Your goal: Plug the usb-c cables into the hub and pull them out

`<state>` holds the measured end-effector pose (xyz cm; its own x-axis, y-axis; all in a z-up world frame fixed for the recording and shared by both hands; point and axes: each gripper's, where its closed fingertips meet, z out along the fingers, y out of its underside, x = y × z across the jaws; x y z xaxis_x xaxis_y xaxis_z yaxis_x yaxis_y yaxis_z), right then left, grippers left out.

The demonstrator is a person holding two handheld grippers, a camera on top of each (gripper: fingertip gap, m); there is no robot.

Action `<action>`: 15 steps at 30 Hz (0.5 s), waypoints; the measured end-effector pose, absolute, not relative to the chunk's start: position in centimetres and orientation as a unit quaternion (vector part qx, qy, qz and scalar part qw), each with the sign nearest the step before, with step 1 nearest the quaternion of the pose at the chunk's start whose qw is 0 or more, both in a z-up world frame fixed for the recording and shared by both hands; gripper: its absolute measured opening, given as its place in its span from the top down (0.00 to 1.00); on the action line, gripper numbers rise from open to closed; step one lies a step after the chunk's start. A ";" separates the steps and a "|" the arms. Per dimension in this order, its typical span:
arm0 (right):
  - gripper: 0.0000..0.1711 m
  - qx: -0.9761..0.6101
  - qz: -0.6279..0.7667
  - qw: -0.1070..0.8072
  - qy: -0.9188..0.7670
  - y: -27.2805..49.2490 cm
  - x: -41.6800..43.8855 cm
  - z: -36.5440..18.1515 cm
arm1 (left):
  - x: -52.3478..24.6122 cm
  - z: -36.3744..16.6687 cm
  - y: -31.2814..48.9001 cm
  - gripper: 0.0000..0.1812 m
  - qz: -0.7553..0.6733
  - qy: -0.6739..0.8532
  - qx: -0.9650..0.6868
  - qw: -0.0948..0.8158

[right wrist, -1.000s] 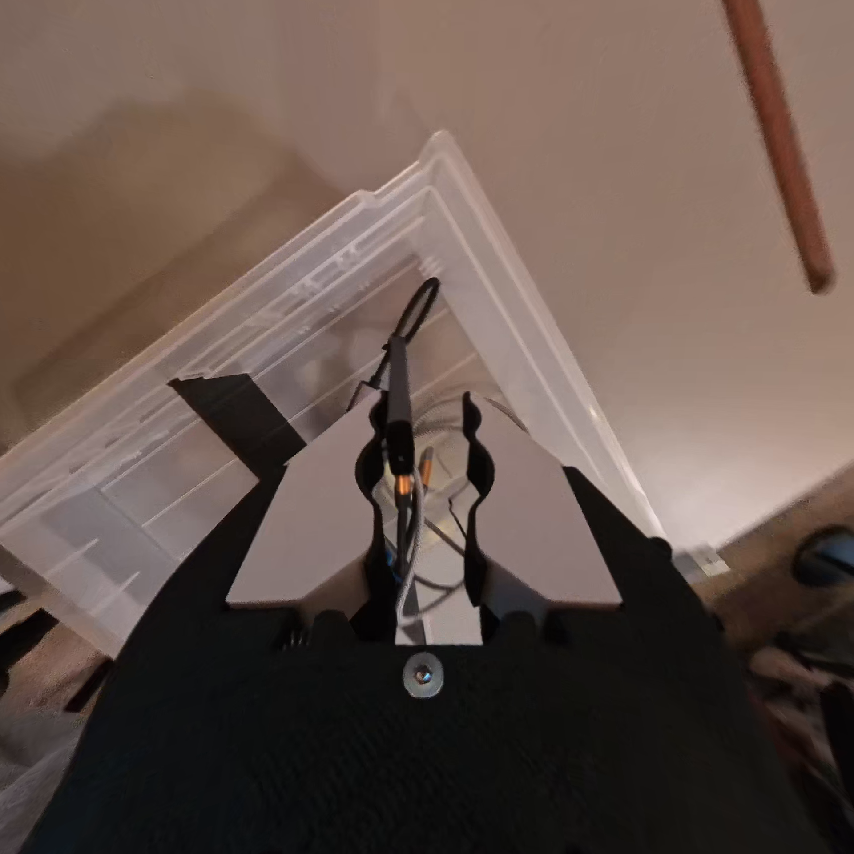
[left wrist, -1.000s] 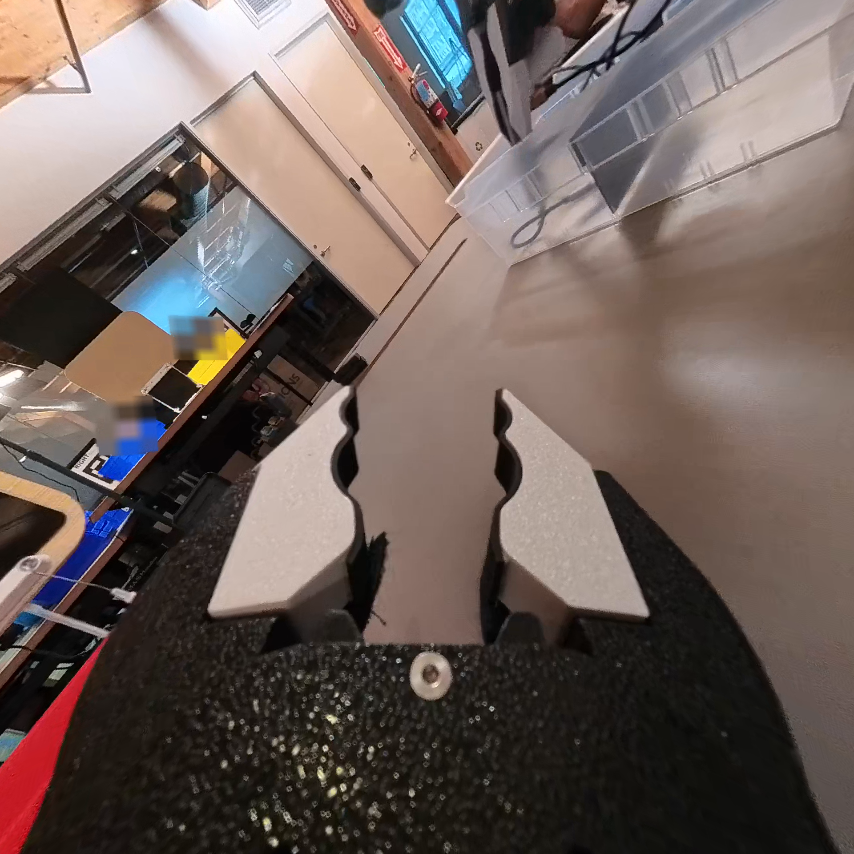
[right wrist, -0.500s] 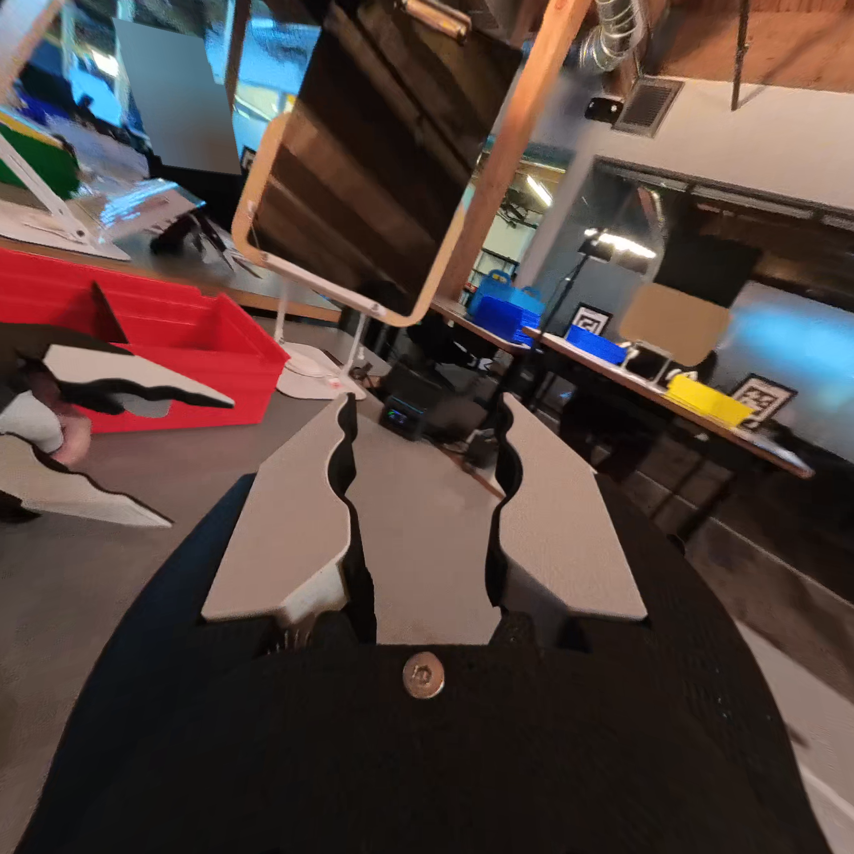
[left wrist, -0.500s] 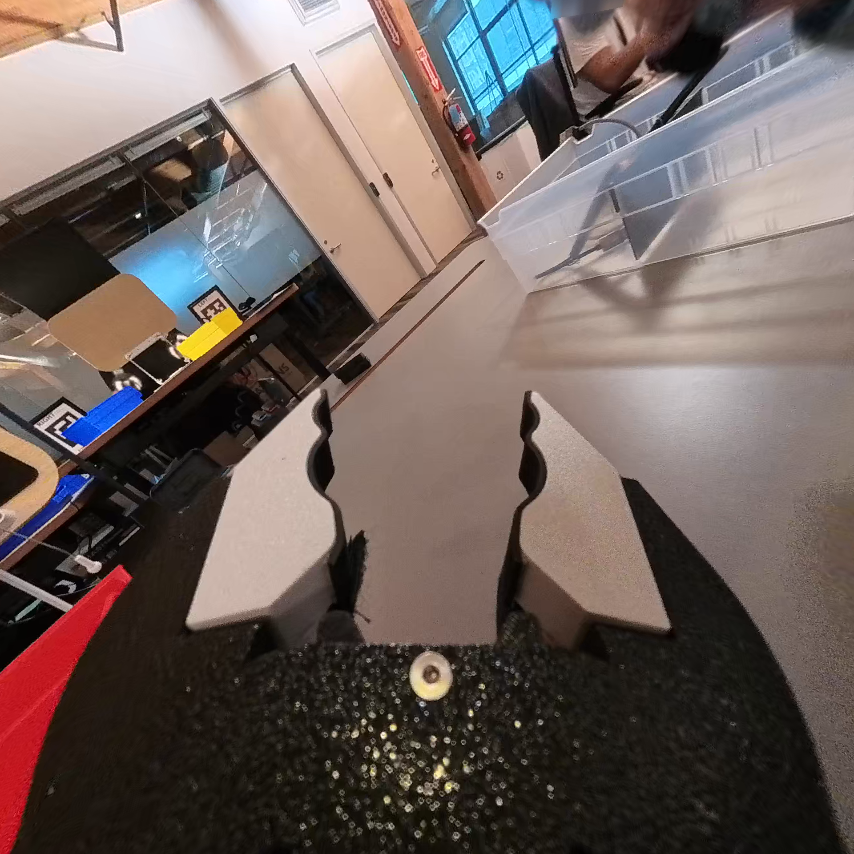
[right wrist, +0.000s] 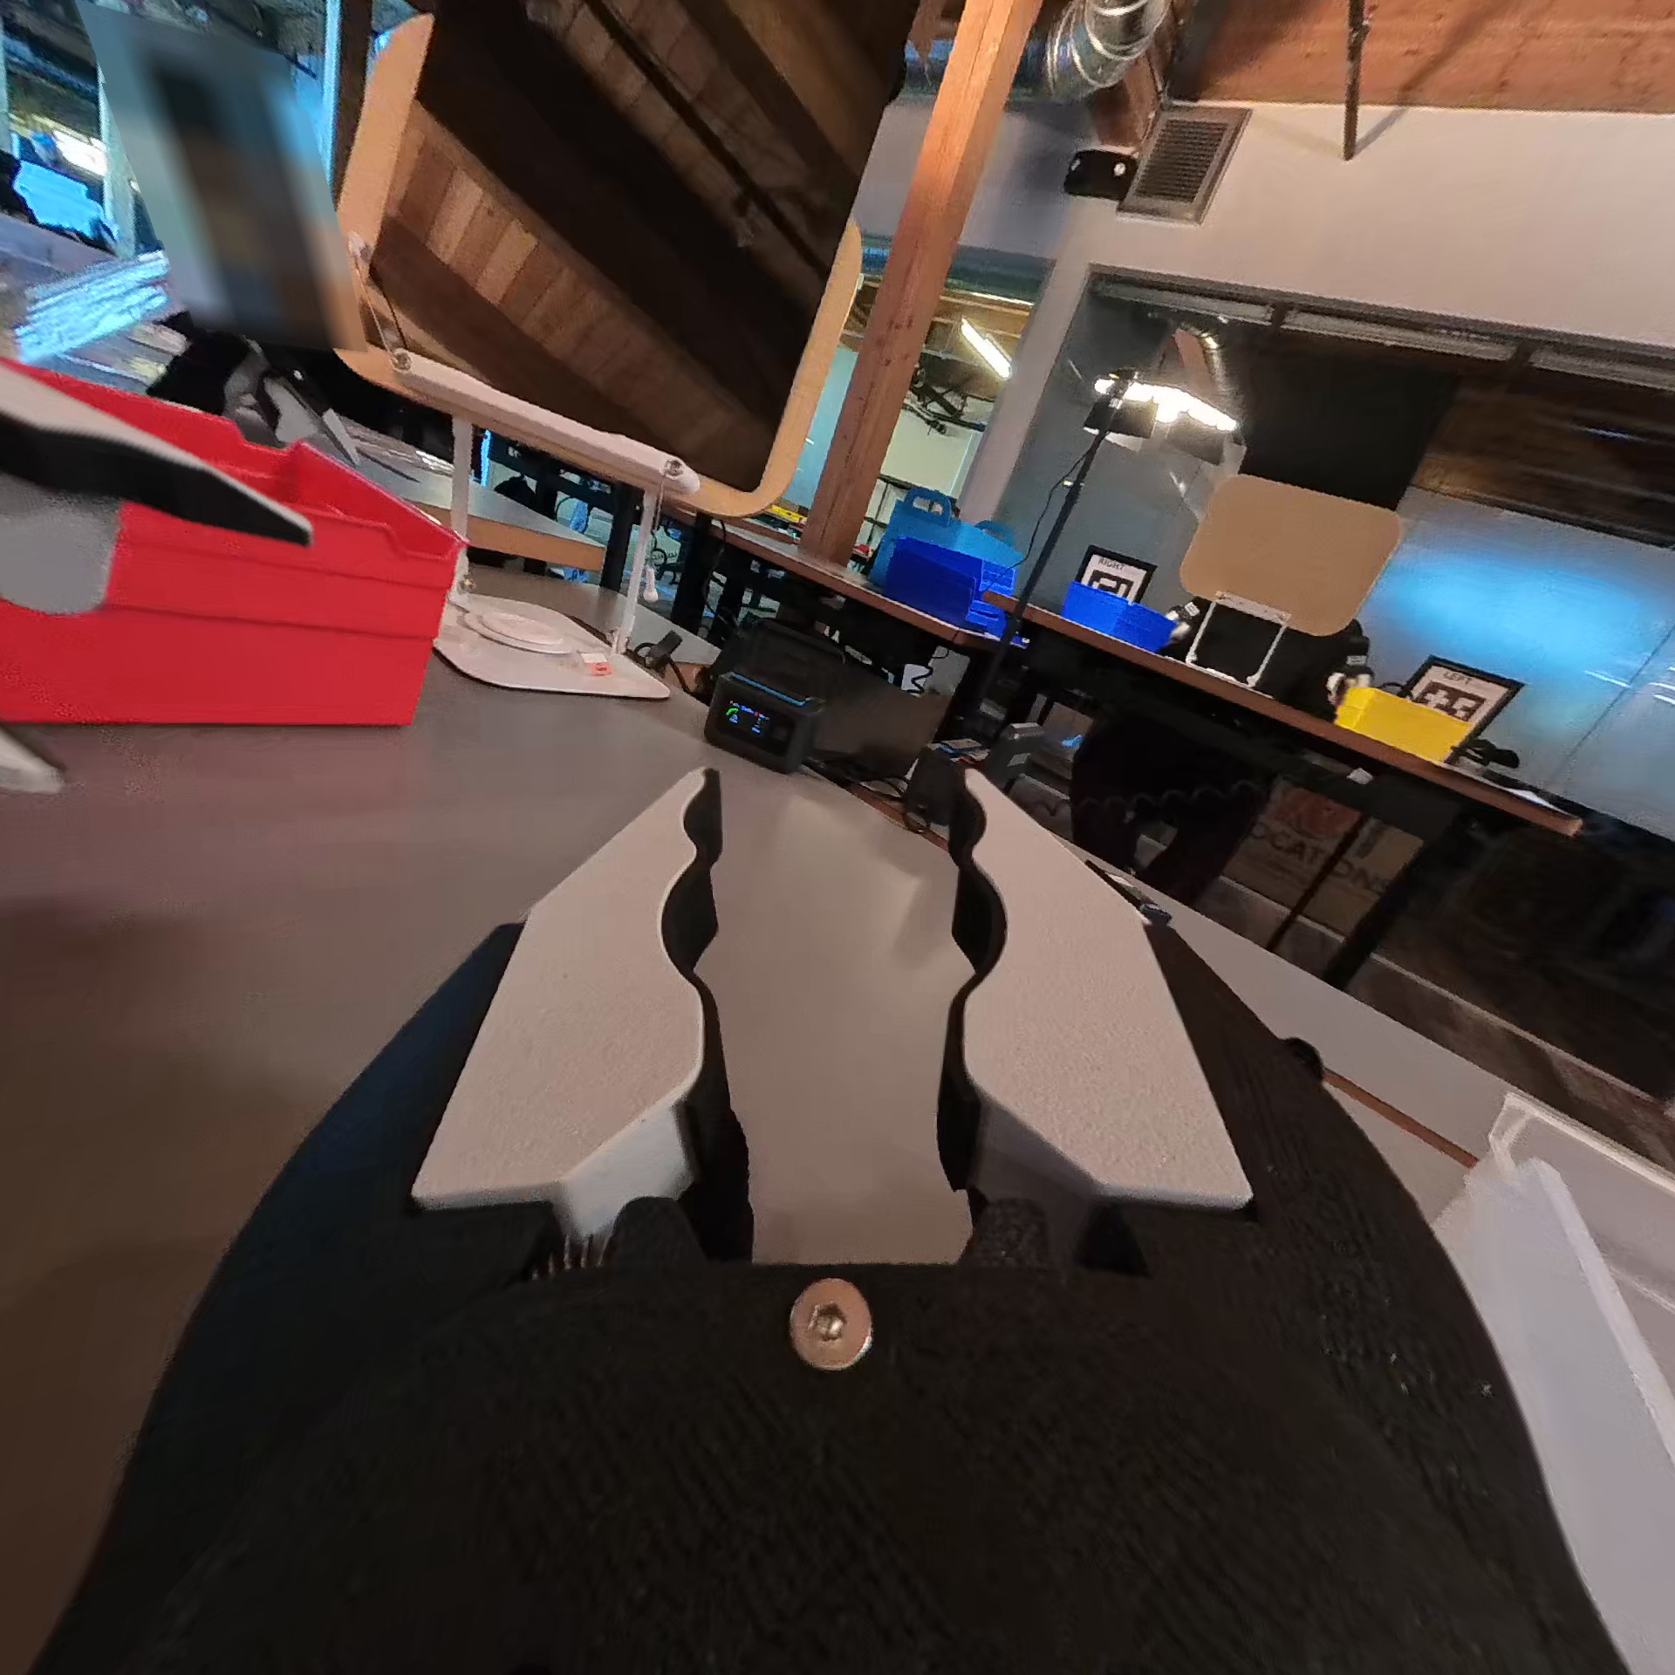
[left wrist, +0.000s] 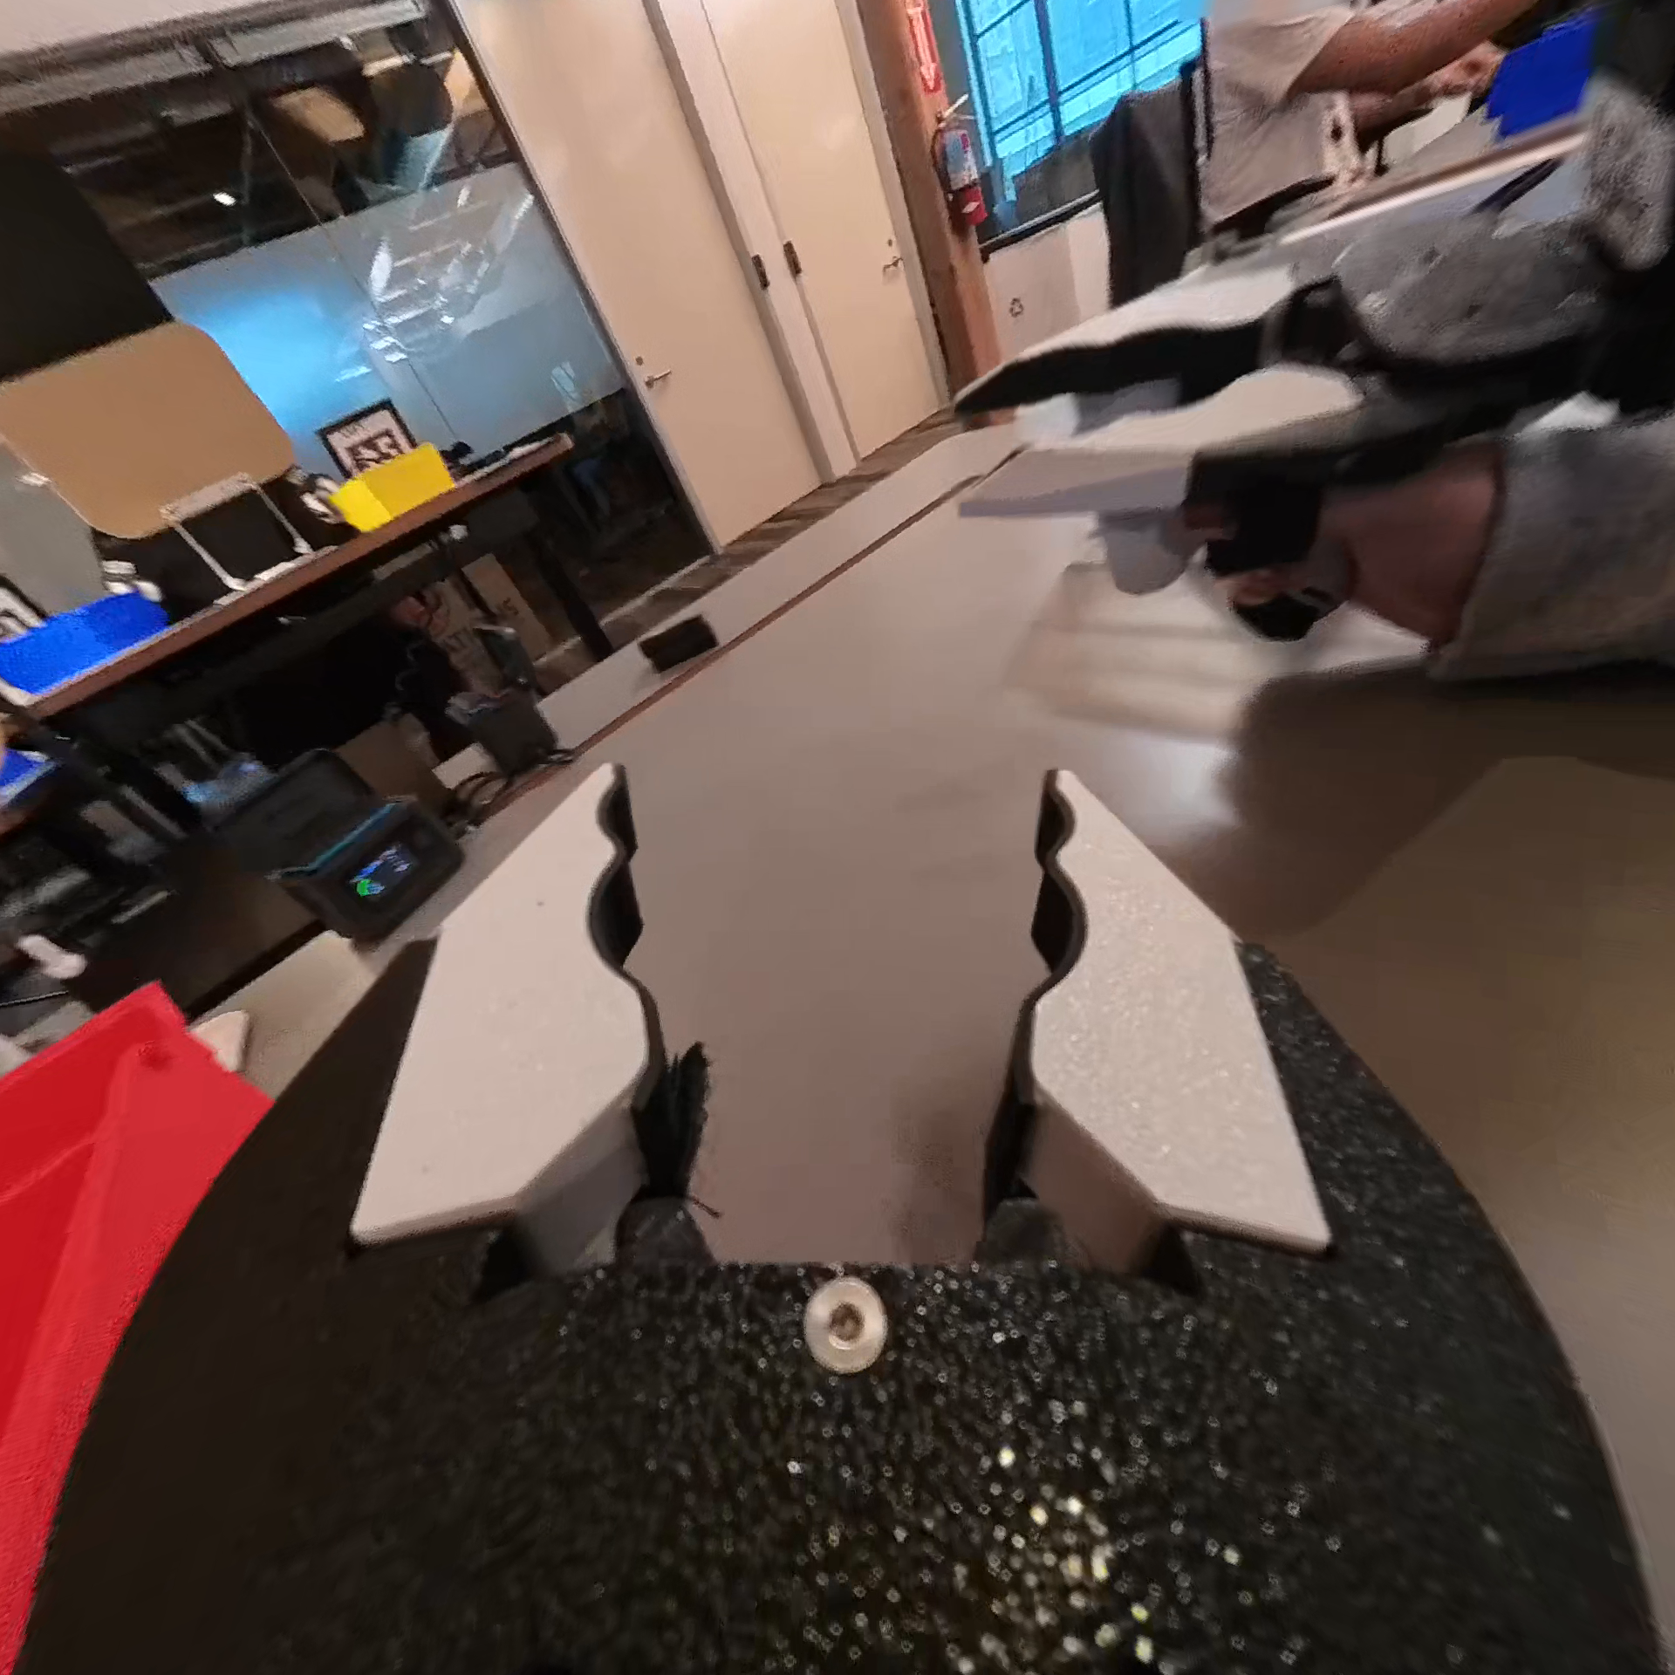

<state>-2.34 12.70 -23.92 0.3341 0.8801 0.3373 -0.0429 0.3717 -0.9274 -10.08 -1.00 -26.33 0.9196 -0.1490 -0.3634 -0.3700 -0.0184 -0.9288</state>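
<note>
No usb-c cable or hub shows in either view. My left gripper [left wrist: 834,798] is open and empty, low over the grey table [left wrist: 861,653]. My right gripper [right wrist: 838,789] is open and empty, also low over the table [right wrist: 272,861]. In the left wrist view, the right gripper [left wrist: 988,449] shows blurred at the upper right, held by a hand in a grey sleeve [left wrist: 1559,544]. In the right wrist view, one of the left gripper's fingers [right wrist: 136,471] shows at the far left edge.
A red bin [right wrist: 227,616] stands at the left of the table; its corner [left wrist: 91,1224] is beside my left gripper. The corner of a clear plastic bin [right wrist: 1559,1287] is at the lower right. A white stand base [right wrist: 544,653] and a small power unit [right wrist: 770,716] lie beyond.
My right gripper was over the clear bin with a cable between its fingers; it has swung away and holds nothing. My left gripper has turned and opened wider, and the right gripper now shows in its view.
</note>
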 end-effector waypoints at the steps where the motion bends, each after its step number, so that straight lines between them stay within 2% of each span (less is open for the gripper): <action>1: 0.72 -0.447 0.330 0.685 -0.471 12.7 -2.3 -24.0 | -9.2 -26.0 -1.2 0.48 0.061 0.180 -0.719 0.669; 3: 0.73 -0.442 0.313 0.692 -0.478 12.7 -2.2 -24.0 | -8.0 -25.5 -1.6 0.45 0.029 0.161 -0.756 0.633; 6: 0.74 -0.437 0.300 0.698 -0.482 12.7 -2.1 -23.8 | -8.3 -21.6 -3.2 0.48 0.052 0.160 -0.758 0.630; 8: 0.74 -0.437 0.304 0.696 -0.482 12.5 -2.3 -23.8 | -11.8 -18.5 -4.5 0.50 0.093 0.120 -0.761 0.630; 10: 0.74 -0.440 0.307 0.694 -0.481 12.4 -2.5 -23.9 | -18.3 -16.8 -6.1 0.47 0.146 0.019 -0.791 0.594; 12: 0.75 -0.442 0.309 0.690 -0.483 12.3 -2.7 -24.2 | -25.9 -17.9 -8.2 0.35 0.213 -0.084 -0.838 0.496; 14: 0.76 -0.449 0.313 0.685 -0.480 12.6 -2.9 -24.6 | -30.8 -20.2 -9.2 0.38 0.228 -0.118 -0.870 0.422; 15: 0.76 -0.454 0.318 0.681 -0.478 12.7 -3.0 -24.7 | -32.1 -21.6 -9.1 0.45 0.205 -0.115 -0.887 0.396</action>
